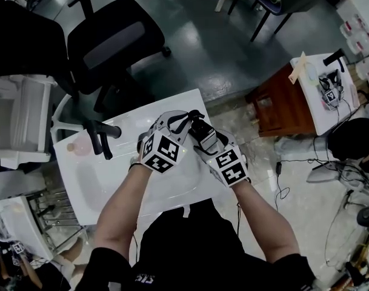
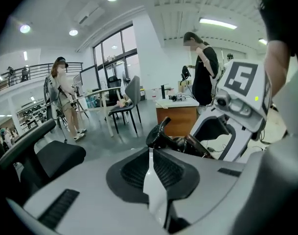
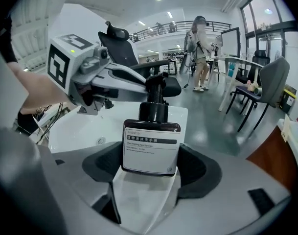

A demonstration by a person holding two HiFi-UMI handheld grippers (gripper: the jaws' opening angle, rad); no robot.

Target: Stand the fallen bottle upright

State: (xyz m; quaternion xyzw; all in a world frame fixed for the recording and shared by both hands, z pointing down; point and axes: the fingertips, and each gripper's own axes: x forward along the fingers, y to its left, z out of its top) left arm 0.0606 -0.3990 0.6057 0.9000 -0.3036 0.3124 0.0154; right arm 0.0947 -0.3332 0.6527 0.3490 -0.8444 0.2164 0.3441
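Observation:
A dark pump bottle (image 3: 150, 148) with a white label stands upright between the wide jaws of my right gripper (image 3: 153, 156), which is shut on its body above the white table (image 1: 99, 180). In the head view the bottle (image 1: 202, 133) is a dark shape between both grippers at the table's middle. My left gripper (image 2: 149, 153) reaches in from the left, its jaws nearly together on the bottle's black pump head (image 2: 160, 132). The right gripper view shows its fingers (image 3: 134, 80) meeting the pump head (image 3: 156, 82).
A pink item (image 1: 81, 147) lies near the table's far left corner, beside a black armrest (image 1: 102, 138). A black office chair (image 1: 111, 41) stands behind the table, with a wooden cabinet (image 1: 275, 105) to the right. People stand farther off in the room.

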